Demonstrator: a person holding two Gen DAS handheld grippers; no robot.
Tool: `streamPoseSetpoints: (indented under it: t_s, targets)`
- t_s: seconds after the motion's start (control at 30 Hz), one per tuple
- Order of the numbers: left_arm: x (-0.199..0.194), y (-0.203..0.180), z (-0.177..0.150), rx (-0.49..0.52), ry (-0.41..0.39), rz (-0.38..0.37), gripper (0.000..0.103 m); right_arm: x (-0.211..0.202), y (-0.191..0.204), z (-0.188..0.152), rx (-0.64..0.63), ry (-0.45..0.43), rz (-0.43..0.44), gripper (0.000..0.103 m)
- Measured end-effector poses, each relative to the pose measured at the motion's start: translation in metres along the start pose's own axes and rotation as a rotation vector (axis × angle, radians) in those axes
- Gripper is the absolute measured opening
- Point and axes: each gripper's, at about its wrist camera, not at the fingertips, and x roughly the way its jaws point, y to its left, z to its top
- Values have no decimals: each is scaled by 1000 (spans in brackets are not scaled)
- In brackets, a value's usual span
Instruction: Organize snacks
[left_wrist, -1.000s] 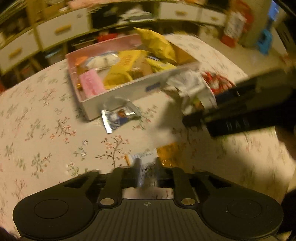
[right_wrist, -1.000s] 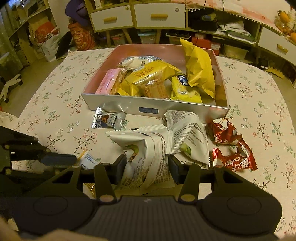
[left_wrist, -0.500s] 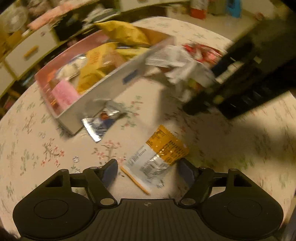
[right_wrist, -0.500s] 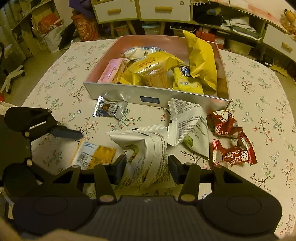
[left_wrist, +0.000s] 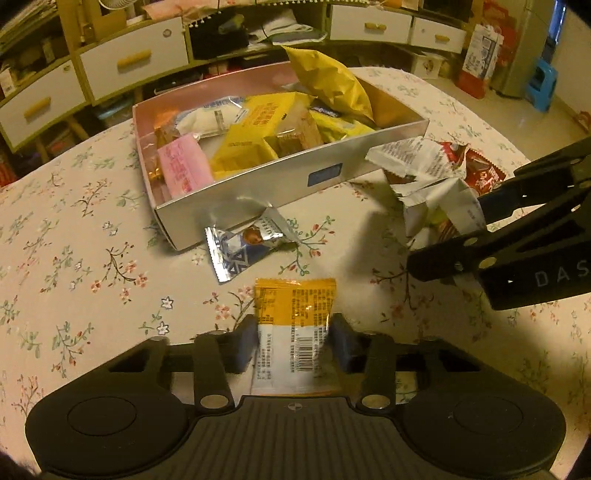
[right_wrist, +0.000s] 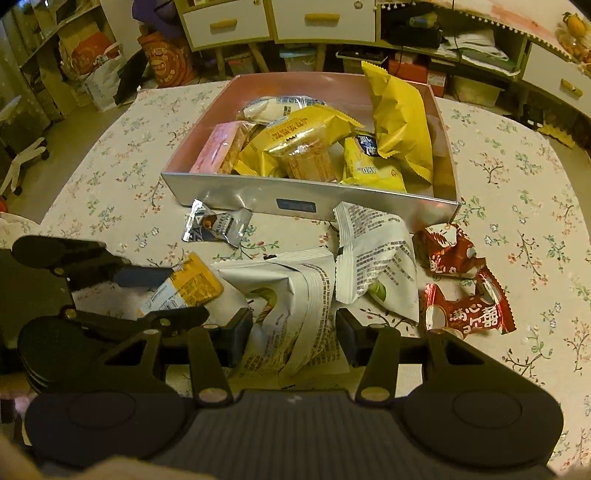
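A small orange and white packet (left_wrist: 295, 306) lies on the flowered tablecloth between the fingers of my left gripper (left_wrist: 293, 338). Its jaws are closing and the pads press the packet's sides. The right wrist view shows that left gripper (right_wrist: 186, 293) at the left, with the orange packet (right_wrist: 188, 288) in it. My right gripper (right_wrist: 293, 332) is shut on a crumpled white snack bag (right_wrist: 295, 295) that rests on the table. A pink-lined box (right_wrist: 240, 199) beyond holds several yellow, pink and white snacks. The right gripper (left_wrist: 448, 236) also shows at the right of the left wrist view.
A silver and blue packet (left_wrist: 247, 243) lies against the box front (left_wrist: 258, 192). A second white bag (right_wrist: 376, 251) and two red packets (right_wrist: 448, 251) (right_wrist: 465, 314) lie to the right. Drawers and shelves stand behind the table.
My left gripper opened wide over the orange packet, sank a little and closed in on its sides. The right gripper and its white bag stayed put.
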Motion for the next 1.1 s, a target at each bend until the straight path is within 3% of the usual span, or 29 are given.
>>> streamPoseSetpoints:
  t_s: [0.23,0.43,0.63,0.9,1.1]
  targets:
    - [-11,2,0,-75,-7,-16,36,-10,3,3,20,-28,41,46]
    - [-38,8,9,-130,-70,-14,36,-29,2,14,46,-85,92,46]
    - [-55,23,33,-167,-154,32,36,-42,-9,40,57,-155,74,46]
    - [-34,47,83,-211,-199,77,37,-20,-38,95,119,-193,23,46]
    - [-7,59,111,-241,-220,92,37,7,-46,121,150,-172,16,46]
